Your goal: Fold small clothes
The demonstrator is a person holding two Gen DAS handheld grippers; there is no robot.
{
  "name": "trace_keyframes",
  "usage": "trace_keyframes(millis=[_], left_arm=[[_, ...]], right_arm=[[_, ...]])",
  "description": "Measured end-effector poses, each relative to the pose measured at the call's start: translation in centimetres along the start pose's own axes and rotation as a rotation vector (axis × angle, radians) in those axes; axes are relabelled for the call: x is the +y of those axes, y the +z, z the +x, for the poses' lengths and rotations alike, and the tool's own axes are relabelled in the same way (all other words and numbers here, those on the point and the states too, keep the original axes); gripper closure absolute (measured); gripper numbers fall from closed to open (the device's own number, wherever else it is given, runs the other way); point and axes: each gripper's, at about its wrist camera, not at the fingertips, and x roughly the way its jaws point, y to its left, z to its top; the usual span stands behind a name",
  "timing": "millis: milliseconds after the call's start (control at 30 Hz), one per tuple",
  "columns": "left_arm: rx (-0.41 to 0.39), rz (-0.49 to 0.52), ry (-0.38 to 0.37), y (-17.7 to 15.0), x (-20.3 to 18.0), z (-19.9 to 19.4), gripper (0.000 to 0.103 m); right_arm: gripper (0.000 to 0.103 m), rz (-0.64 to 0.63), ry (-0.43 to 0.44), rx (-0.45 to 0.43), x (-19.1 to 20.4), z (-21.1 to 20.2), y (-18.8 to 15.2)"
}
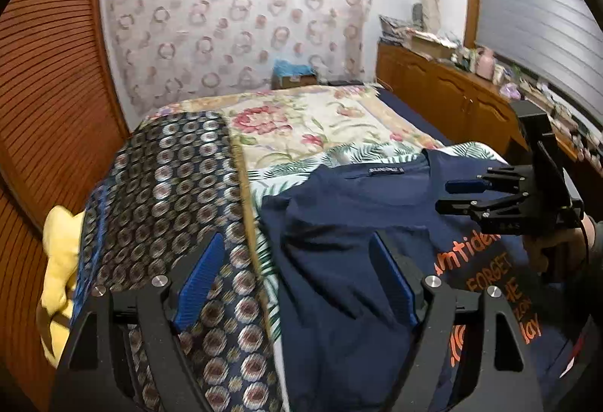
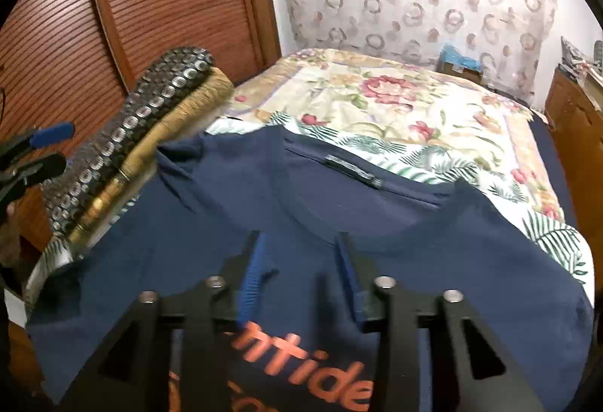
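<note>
While the navy T-shirt point(image 2: 309, 208) lies spread flat on the bed point(image 2: 395, 99), orange print up and collar on the far side, both grippers hover above it. Right gripper point(image 2: 299, 242): jaws part-open, released, nothing between the pads; collar just ahead of its fingertips. Left gripper point(image 1: 297, 257): jaws wide, released, straddling the shirt's left edge; patterned folded blanket point(image 1: 181, 178) under its left finger. Yellow cloth point(image 1: 60, 261) further left.
</note>
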Motion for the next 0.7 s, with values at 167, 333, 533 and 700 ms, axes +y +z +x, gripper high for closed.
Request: trace_keyframes(millis=[167,333,533,700], left_arm=[[0.060,0.046,-0.025,1.6,-0.6,2.9,0.040],[0.128,0.044,-0.029,2.4,-0.2,5.5,0.049],[0.192,0.057,-0.022,2.5,-0.2,7.4,0.059],[0.228,0.073,-0.017,2.4,-0.5,8.3,0.060]], right_arm=[[0.056,-0.001,-0.028,0.027,0.6,0.3,0.0],[0.056,-0.020,-0.045,0.069,0.5,1.7,0.2],[0.053,-0.068,-0.065,0.058,-0.1,1.4,-0.1],[0.048,-0.082,-0.059,0.060,0.3,1.4,-0.2]])
